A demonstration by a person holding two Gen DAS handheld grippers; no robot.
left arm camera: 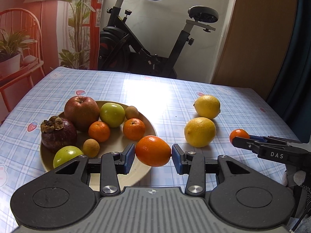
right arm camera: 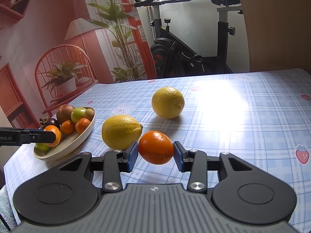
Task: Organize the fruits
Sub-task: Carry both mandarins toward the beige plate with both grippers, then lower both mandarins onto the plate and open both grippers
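Note:
My left gripper (left arm camera: 153, 156) is shut on an orange tangerine (left arm camera: 153, 151), held above the right rim of the cream plate (left arm camera: 149, 128). The plate holds an apple (left arm camera: 81, 112), a mangosteen (left arm camera: 58, 134), green fruits, small tangerines and longans. My right gripper (right arm camera: 155, 154) is shut on a second tangerine (right arm camera: 155, 147), just above the table beside the near lemon (right arm camera: 121, 132). A second lemon (right arm camera: 168, 102) lies farther back. In the left wrist view the two lemons (left arm camera: 200, 132) (left arm camera: 207, 106) lie right of the plate, and the right gripper's tangerine (left arm camera: 239, 135) shows at the right.
The table (right arm camera: 243, 116) has a blue plaid cloth with strawberry and bunny prints. An exercise bike (left arm camera: 147, 44) stands behind the far edge. A red chair backdrop with plants is at the left, a wooden door (left arm camera: 258, 38) at the right.

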